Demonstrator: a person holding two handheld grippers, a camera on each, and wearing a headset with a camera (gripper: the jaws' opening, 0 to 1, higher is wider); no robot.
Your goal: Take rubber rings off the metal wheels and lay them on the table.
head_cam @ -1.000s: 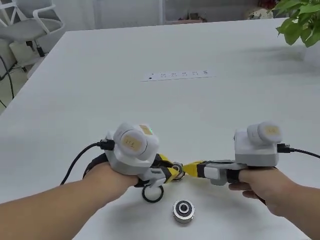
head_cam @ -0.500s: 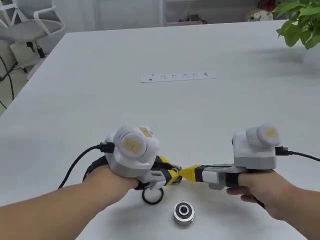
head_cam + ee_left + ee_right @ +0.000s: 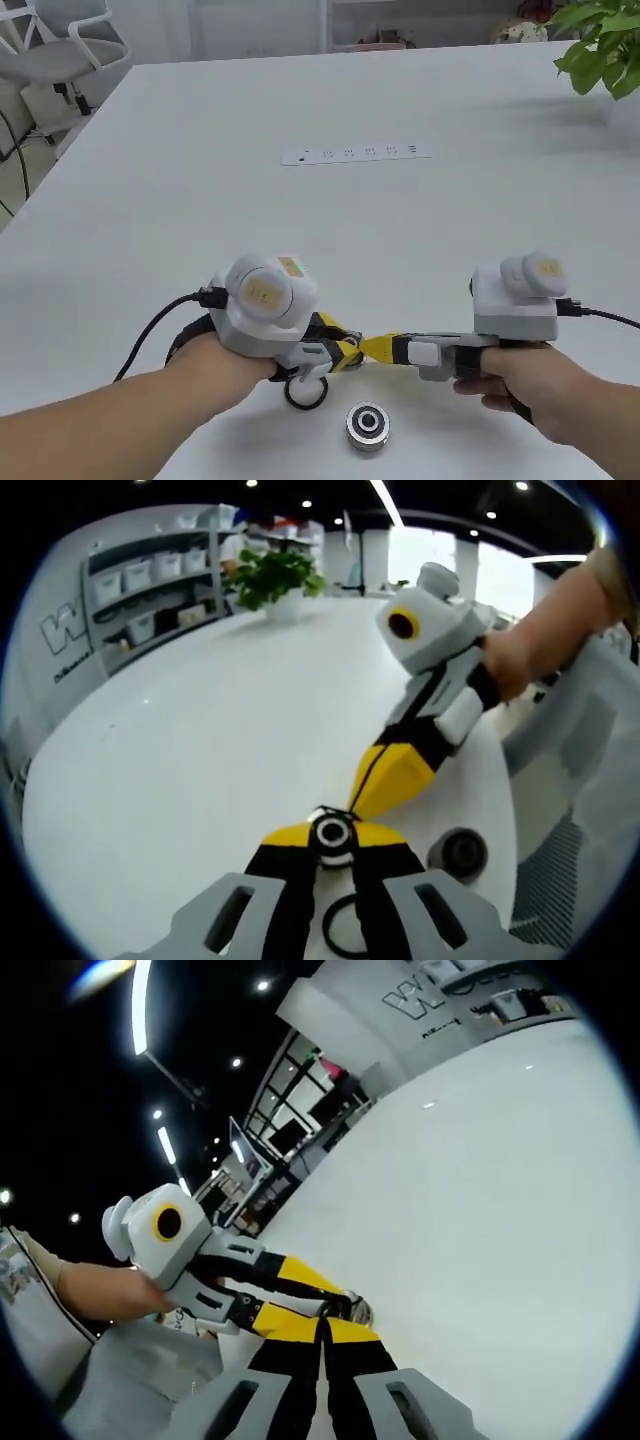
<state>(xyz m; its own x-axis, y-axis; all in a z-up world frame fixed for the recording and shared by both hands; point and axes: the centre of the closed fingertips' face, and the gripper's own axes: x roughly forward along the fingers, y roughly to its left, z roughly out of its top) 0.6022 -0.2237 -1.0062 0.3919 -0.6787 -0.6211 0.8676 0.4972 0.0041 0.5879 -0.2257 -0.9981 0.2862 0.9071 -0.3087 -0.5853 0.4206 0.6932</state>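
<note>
Ring (image 3: 305, 392) lies loose on the near table (image 3: 200, 200), just below the left gripper (image 3: 342, 352), which pinches a wheel (image 3: 332, 832). The right gripper (image 3: 322, 1326), jaws pressed together, meets its rim. A skewed pull could likely twist the wheel free and drop it.

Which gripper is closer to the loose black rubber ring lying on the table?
Left. The left gripper is just above the rubber ring, which lies under its jaws. The right gripper reaches in from the ring's right, farther off.
</note>
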